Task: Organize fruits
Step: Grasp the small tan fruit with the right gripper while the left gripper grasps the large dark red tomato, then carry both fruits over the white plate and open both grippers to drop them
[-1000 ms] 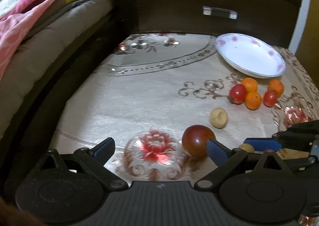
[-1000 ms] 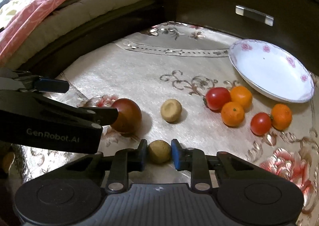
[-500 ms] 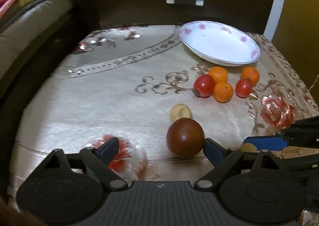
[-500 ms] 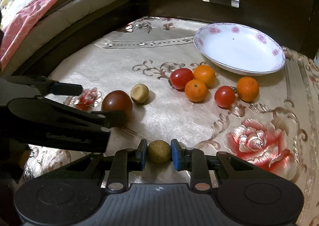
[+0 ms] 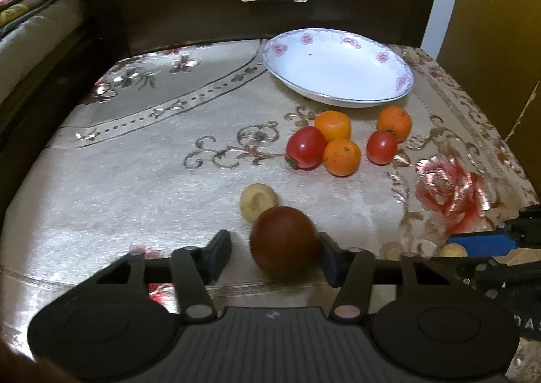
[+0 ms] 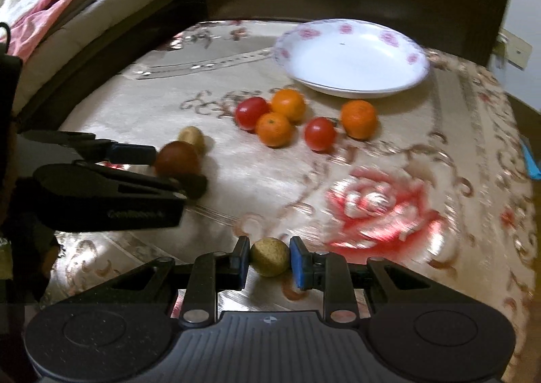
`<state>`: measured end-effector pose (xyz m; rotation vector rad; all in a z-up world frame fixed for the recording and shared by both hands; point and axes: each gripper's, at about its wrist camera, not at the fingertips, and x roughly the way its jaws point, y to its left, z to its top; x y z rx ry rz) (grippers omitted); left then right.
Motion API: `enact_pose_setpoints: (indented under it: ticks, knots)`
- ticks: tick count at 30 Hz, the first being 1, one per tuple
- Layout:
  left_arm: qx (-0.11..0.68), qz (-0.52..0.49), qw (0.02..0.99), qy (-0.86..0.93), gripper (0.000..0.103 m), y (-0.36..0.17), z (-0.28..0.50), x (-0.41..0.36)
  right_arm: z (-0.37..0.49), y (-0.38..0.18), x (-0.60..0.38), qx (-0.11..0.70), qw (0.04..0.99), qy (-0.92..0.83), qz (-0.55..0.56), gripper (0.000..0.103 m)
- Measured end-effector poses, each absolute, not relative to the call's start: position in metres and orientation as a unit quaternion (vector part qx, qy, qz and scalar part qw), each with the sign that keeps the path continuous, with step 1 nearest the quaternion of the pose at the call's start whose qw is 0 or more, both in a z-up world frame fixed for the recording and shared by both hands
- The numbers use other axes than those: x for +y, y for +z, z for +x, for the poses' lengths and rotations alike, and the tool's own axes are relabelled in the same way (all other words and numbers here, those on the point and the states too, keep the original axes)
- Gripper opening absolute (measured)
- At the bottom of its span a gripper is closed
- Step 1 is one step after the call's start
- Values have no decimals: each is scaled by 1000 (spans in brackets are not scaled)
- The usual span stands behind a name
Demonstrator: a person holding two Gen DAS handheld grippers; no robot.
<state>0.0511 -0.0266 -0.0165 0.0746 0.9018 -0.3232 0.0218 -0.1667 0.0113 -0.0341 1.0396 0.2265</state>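
I was in the middle of gathering up the loose fruit, one piece in each tool. My right gripper (image 6: 269, 264) was clamped tight on a small yellowish fruit (image 6: 270, 257), both pads pressed against its sides, and I carried it low over the patterned cloth (image 6: 389, 180). My left gripper (image 5: 272, 256) had just been closing around the dark red fruit (image 5: 285, 241). Its right pad sat against the fruit's side, but a gap showed between the left pad and the fruit, so I did not have it gripped yet; the fruit lay on the cloth between the jaws.

Just beyond it, touching or nearly so, lay a pale round fruit (image 5: 257, 202). Farther on, near the white plate (image 5: 338, 92), were three oranges and two red tomatoes in a loose cluster (image 5: 341, 143). The plate itself held nothing.

As I judged it, the next move called for closing the left jaws the rest of the way without nudging the round fruit sideways out of them, or knocking its pale neighbour. Then both pieces would need to travel over the cluster and come down gently on the plate, since anything round could roll off its shallow rim.
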Motion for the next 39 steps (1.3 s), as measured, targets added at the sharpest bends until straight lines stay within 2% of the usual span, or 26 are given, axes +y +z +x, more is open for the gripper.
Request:
enact_pose_setpoints:
  ticks: [5, 19, 29, 39]
  knots:
    - [437, 39, 884, -160, 49, -14, 49, -28, 20, 15, -177, 500, 862, 89, -4, 20]
    - [449, 20, 879, -159, 48, 3, 56, -38, 41, 29, -197, 481, 872, 82, 28, 20]
    - [431, 10, 885, -177, 48, 30, 103, -59, 79, 45, -206, 448, 890, 78, 44, 20]
    - [424, 19, 886, -188, 48, 28, 152, -83, 126, 43, -220, 424, 902, 65, 47, 20]
